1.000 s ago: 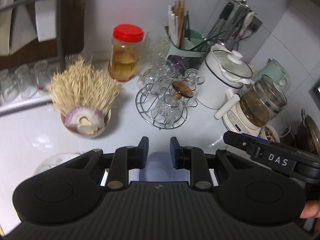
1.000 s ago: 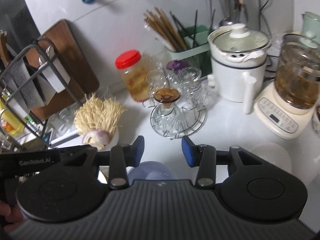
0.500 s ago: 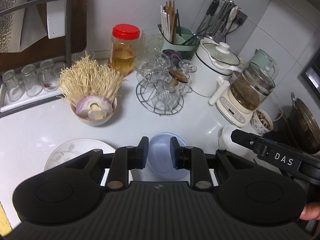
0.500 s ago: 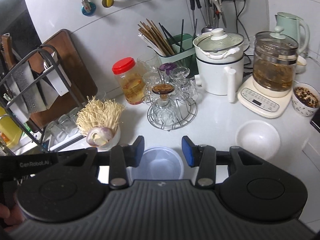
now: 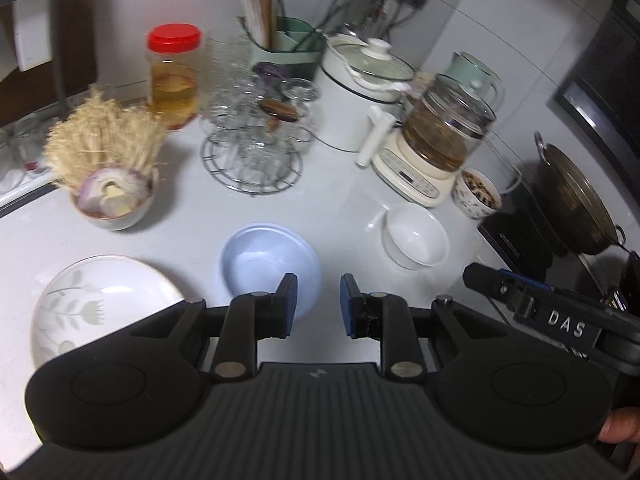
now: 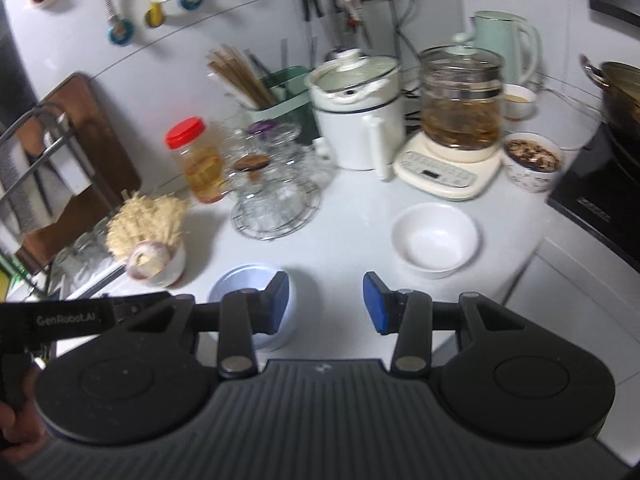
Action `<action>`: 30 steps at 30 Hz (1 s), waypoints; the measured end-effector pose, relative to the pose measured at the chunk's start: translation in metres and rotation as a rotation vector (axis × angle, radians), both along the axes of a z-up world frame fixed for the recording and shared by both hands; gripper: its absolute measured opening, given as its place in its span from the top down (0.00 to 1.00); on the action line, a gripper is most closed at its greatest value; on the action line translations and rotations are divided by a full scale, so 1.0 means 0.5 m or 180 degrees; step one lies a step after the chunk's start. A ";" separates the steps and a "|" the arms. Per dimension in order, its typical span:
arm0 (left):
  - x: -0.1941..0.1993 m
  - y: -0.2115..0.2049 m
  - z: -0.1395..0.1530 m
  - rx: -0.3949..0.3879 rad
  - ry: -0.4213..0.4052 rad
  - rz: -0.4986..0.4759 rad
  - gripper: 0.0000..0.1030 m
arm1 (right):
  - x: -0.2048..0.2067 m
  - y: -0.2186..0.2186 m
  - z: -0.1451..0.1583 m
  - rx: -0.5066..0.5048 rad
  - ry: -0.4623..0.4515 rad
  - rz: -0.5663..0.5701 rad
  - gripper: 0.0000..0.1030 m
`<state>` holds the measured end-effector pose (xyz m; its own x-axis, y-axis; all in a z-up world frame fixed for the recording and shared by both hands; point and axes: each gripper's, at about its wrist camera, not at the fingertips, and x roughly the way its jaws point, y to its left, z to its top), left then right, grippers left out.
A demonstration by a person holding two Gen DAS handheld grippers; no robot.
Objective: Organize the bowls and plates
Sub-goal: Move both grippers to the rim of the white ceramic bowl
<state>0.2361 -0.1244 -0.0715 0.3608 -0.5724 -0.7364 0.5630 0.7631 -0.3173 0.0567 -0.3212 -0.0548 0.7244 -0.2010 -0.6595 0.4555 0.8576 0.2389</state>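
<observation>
Both the left gripper [image 5: 315,304] and the right gripper [image 6: 326,306] hang above the counter [image 5: 340,208] with fingers apart, holding nothing. Just beyond them sits the blue bowl [image 5: 270,268], between the flowered plate [image 5: 100,300] and the white bowl [image 5: 416,236]. Farther back stands a glass rack [image 5: 252,152].

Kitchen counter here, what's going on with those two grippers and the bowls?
A person holds a gripper in each hand above the white counter. Both the left gripper and the right gripper are open and hold nothing. A pale blue bowl sits just ahead of them, with a floral plate to its left and an empty white bowl to its right. None of the three is stacked yet.
</observation>
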 end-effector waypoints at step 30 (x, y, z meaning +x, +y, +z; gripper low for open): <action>0.163 -0.453 -0.133 0.0335 0.0283 -0.0048 0.62 | 0.080 -0.447 -0.163 0.0795 0.0207 -0.0464 0.38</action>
<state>0.3176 -0.3509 -0.1377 0.2833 -0.4952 -0.8213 0.5479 0.7865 -0.2852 0.0967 -0.5447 -0.1363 0.6544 -0.1254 -0.7456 0.5907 0.7003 0.4007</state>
